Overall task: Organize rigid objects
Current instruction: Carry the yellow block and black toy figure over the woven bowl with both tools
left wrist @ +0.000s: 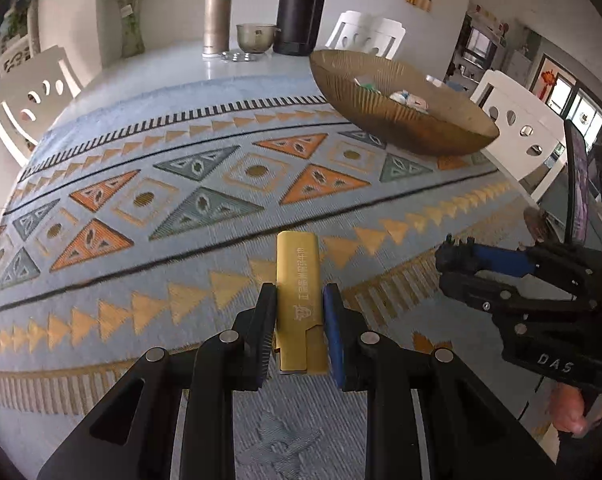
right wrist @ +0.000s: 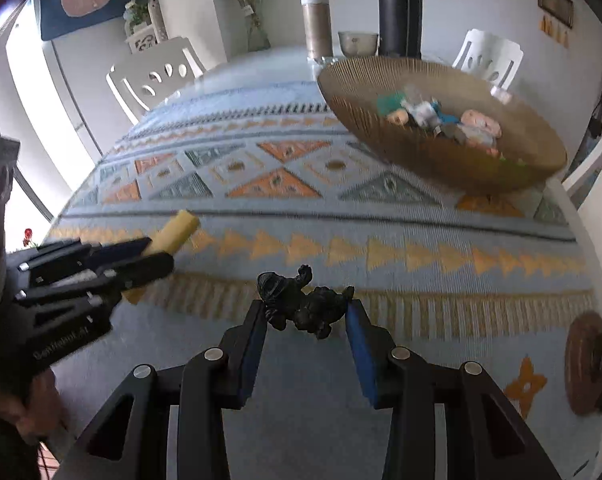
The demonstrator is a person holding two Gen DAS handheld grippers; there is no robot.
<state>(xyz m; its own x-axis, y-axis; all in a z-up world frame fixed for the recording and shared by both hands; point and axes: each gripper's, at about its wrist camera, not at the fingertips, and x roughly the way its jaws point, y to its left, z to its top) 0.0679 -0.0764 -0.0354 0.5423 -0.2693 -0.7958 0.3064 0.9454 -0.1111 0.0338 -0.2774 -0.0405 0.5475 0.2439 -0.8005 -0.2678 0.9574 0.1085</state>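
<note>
Now left claw [left wrist: 299, 312] pinching yellow bar [left wrist: 299, 280]; right claw [right wrist: 307, 316] pinching black figurine [right wrist: 301, 300].

Daylight, soft and even, enters from a window [right wrist: 33, 184] at the left edge, blown out to white. Shadows are faint. Strong fisheye bending curves the counter [left wrist: 205, 208] and darkens the corners. The right wrist view is motion-smeared, especially the bowl [right wrist: 441, 136]; the left wrist view is sharper.
</note>
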